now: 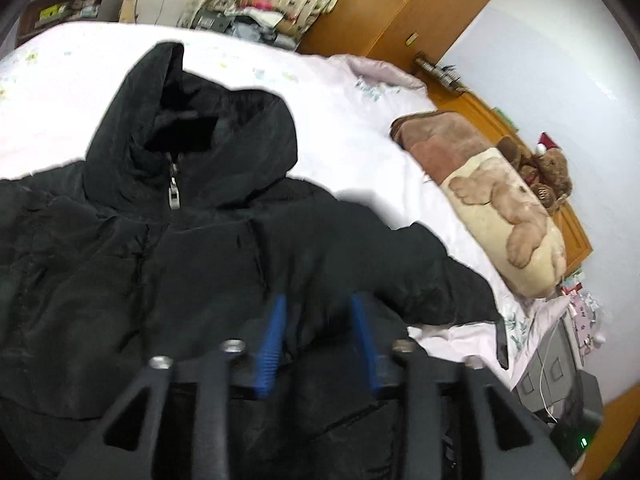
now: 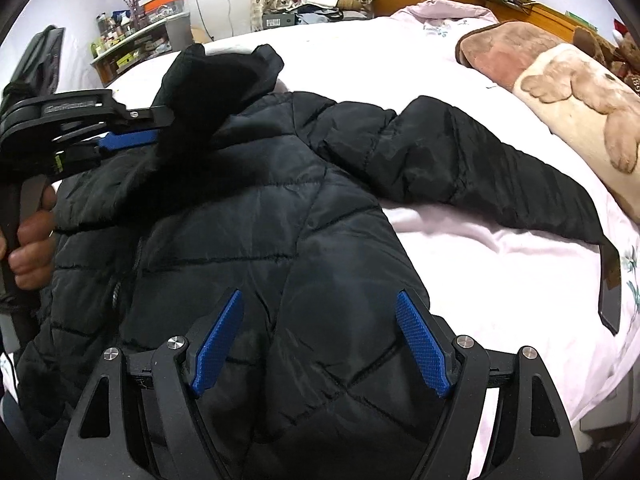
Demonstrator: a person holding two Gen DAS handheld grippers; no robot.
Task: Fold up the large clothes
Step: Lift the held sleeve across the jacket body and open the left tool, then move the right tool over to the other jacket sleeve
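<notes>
A black hooded puffer jacket [image 1: 200, 240] lies zipped and front up on a bed with a pale pink sheet [image 1: 340, 120]. Its hood [image 1: 192, 120] points away and one sleeve [image 2: 500, 184] stretches right. My left gripper [image 1: 320, 320] hovers over the jacket's chest with its blue pads a moderate gap apart and nothing between them. In the right wrist view the left gripper [image 2: 132, 136] shows at the left edge beside the hood [image 2: 224, 76]. My right gripper [image 2: 320, 320] is open wide above the jacket's body [image 2: 280, 240], empty.
A brown and cream bear-print pillow [image 1: 500, 208] and a teddy bear [image 1: 548, 172] lie at the bed's head by a wooden headboard [image 1: 480, 108]. Cluttered shelves [image 2: 132, 40] and a wooden wardrobe [image 1: 400, 8] stand beyond the bed. Drawers [image 1: 556, 364] stand beside it.
</notes>
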